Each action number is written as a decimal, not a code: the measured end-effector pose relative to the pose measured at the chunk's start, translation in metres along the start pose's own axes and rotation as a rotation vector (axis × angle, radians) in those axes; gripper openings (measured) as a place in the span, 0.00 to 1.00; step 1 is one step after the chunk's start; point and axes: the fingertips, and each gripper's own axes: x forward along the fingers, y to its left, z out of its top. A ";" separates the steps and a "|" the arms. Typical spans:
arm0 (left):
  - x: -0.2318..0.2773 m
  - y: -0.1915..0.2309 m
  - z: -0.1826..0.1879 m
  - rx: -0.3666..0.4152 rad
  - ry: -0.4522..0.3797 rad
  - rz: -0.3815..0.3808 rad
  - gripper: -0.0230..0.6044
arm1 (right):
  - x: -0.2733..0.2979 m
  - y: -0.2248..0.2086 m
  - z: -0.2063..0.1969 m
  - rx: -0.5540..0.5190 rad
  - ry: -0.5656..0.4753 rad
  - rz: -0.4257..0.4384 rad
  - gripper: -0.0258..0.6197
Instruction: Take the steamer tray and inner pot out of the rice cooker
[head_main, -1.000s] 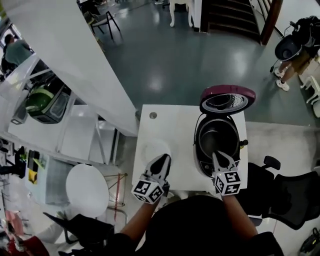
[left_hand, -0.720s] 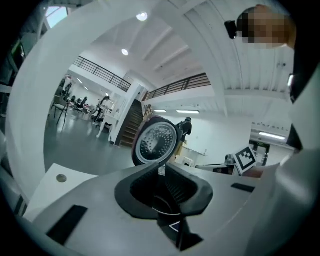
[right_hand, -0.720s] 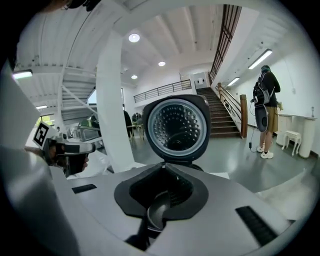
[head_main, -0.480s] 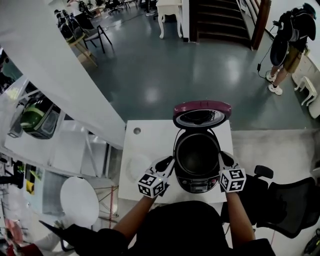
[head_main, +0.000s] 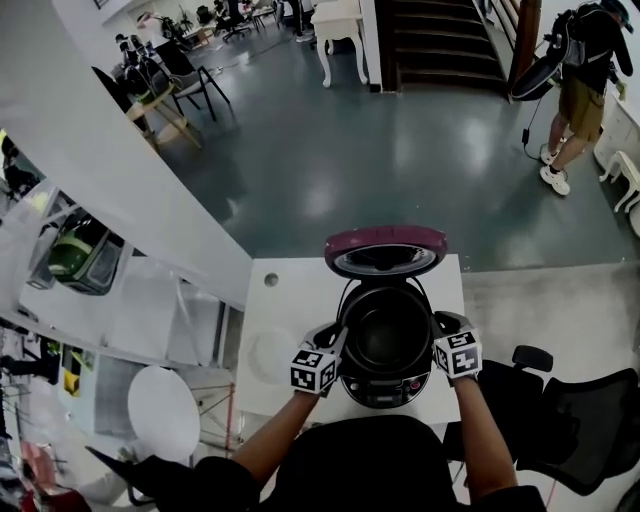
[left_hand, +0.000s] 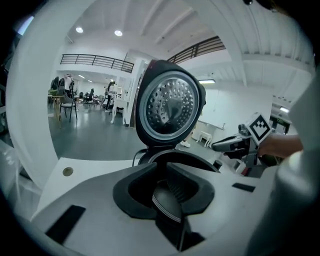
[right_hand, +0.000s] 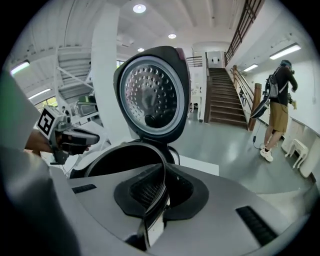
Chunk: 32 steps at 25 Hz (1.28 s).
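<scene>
maroon on its outside, the lid (head_main: 385, 250) of the rice cooker (head_main: 385, 385) stands fully open at the far side, its perforated metal inner face turned toward both claw cameras. the cooker sits on the white bench (head_main: 300, 290), near its front edge. the dark inner pot (head_main: 388, 335) is seated inside the cooker body. the left claw (left_hand: 167, 189) is at the pot's left side and the right claw (right_hand: 162, 189) is at its right, opposite one another. each claw is nearly closed, its pads pinching the thin rim of the pot, which runs edge-on between them in each claw's own view. a pale round disc (head_main: 270, 355) lies on the bench just left of the cooker, too faint to identify. beyond the bench is a grey floor (head_main: 400, 150), where a person (head_main: 580, 80) stands near a staircase (head_main: 440, 40).
</scene>
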 end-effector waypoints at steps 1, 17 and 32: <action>0.006 0.001 -0.002 0.004 0.016 0.003 0.13 | 0.005 0.000 0.001 -0.018 0.007 0.015 0.06; 0.038 0.013 -0.034 0.067 0.198 0.078 0.31 | 0.057 0.006 -0.027 -0.195 0.240 0.075 0.17; 0.048 0.029 -0.045 0.077 0.251 0.137 0.13 | 0.070 0.006 -0.038 -0.322 0.325 0.009 0.17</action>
